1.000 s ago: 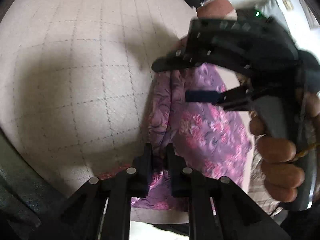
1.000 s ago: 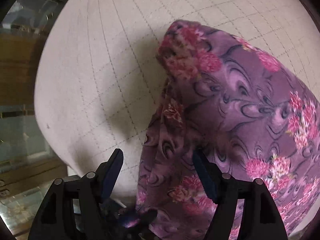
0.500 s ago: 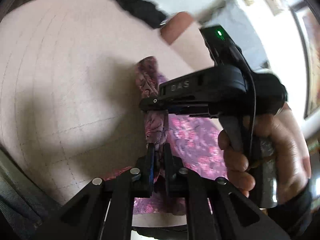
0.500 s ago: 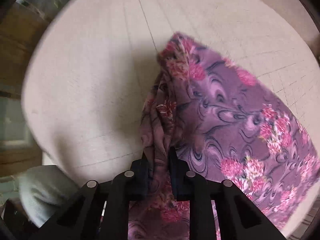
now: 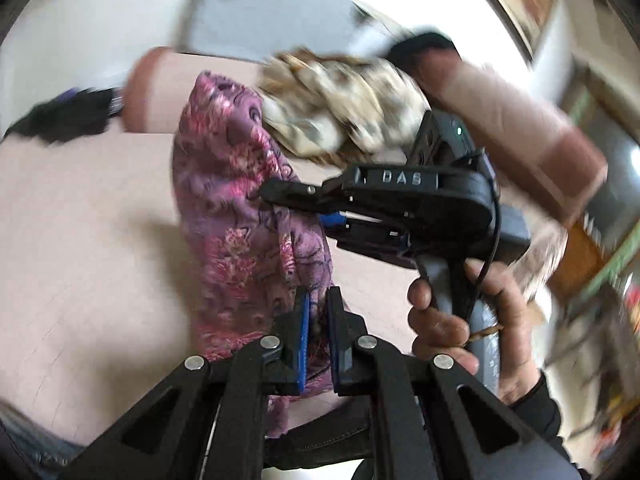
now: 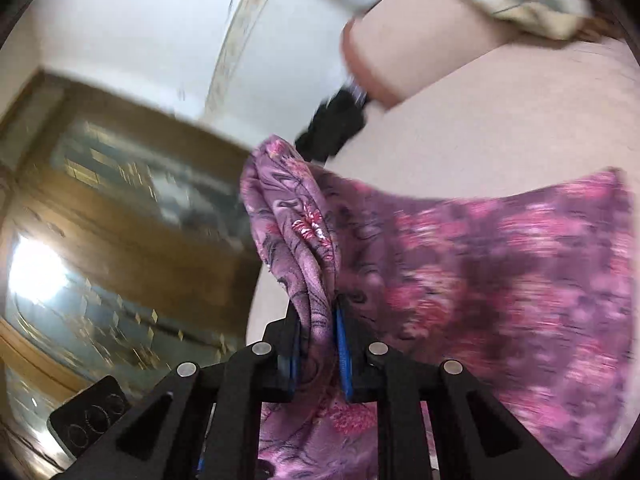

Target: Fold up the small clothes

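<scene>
Purple floral garment (image 5: 244, 216) pinched between both hand-held grippers' pads

A: What surrounds the pale pink bed surface (image 5: 80, 240)?
B: A cylindrical pink bolster (image 5: 160, 88) lies at its far edge; a crumpled beige patterned cloth (image 5: 344, 108) rests beside it, blurred.
A: And the dark item?
B: A black cloth (image 6: 336, 124) lies just beside the bolster's end. A wooden glass-fronted cabinet (image 6: 120, 208) stands beyond the bed.
</scene>
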